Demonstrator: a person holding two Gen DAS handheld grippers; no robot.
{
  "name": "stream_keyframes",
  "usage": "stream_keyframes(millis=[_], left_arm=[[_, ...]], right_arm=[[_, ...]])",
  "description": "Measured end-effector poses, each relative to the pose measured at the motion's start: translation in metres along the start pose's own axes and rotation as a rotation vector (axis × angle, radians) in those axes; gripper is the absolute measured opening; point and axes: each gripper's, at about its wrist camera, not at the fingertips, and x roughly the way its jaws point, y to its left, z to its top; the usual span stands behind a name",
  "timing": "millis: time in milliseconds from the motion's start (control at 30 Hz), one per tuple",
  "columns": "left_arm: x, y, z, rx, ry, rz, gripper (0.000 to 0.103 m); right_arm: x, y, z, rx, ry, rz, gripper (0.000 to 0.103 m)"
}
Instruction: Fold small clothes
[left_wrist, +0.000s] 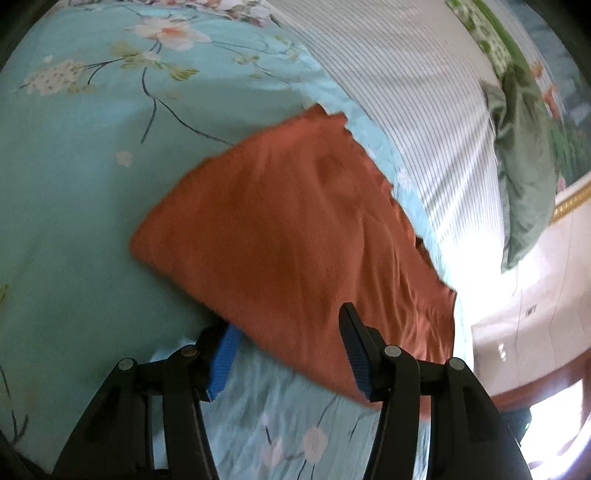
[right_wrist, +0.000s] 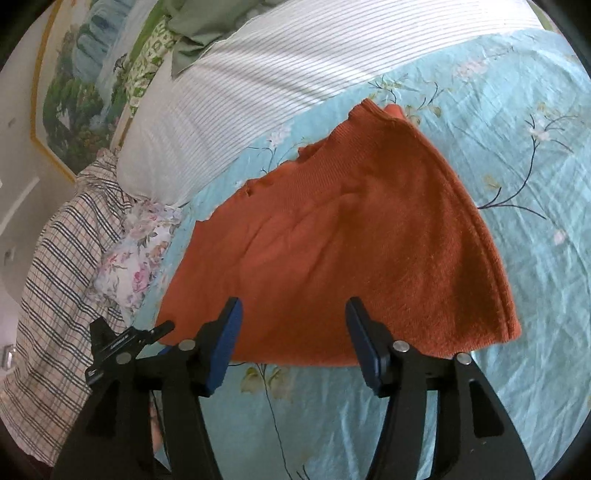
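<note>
A rust-orange knit garment (left_wrist: 295, 236) lies folded flat on the light blue floral bedspread (left_wrist: 74, 184). In the right wrist view the garment (right_wrist: 351, 251) shows its hemmed edge at the right and its near folded edge just before the fingers. My left gripper (left_wrist: 291, 339) is open and empty; its left finger sits low at the garment's near edge and its right finger stands over the cloth. My right gripper (right_wrist: 293, 332) is open and empty, hovering at the garment's near edge. The other gripper's black body (right_wrist: 122, 343) shows at the lower left.
A white striped pillow (right_wrist: 258, 92) lies beyond the garment. A plaid cloth (right_wrist: 62, 258) and a flowered cloth (right_wrist: 136, 258) lie to the left. A green cloth (left_wrist: 524, 177) hangs by a framed landscape picture (right_wrist: 81, 92) on the wall.
</note>
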Motion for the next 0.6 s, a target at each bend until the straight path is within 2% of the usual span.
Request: stream_keyframes(millis=[67, 300, 333, 367, 400, 467, 600], left_arm=[[0.002, 0.003, 0.007, -0.013, -0.021, 0.005, 0.053], [0.007, 0.002, 0.024, -0.017, -0.069, 0.047, 0.044], [0.008, 0.000, 0.025, -0.009, -0.074, 0.054, 0.037], [0.007, -0.002, 0.025, 0.003, -0.082, 0.062, 0.025], [0.005, -0.005, 0.025, 0.016, -0.094, 0.071, 0.018], [-0.003, -0.018, 0.025, 0.075, -0.131, 0.093, 0.010], [-0.016, -0.065, 0.020, 0.251, -0.169, 0.068, 0.006]], right_arm=[[0.000, 0.000, 0.000, 0.005, 0.002, -0.005, 0.067], [0.002, -0.003, 0.003, 0.006, 0.010, 0.012, 0.067], [0.002, -0.002, 0.003, 0.006, 0.010, 0.012, 0.067], [0.002, -0.003, 0.003, 0.004, 0.012, 0.016, 0.067], [0.003, -0.003, 0.004, 0.001, 0.015, 0.021, 0.067], [0.004, -0.003, 0.008, -0.004, 0.024, 0.039, 0.067], [0.004, -0.004, 0.017, -0.025, 0.022, 0.057, 0.065]])
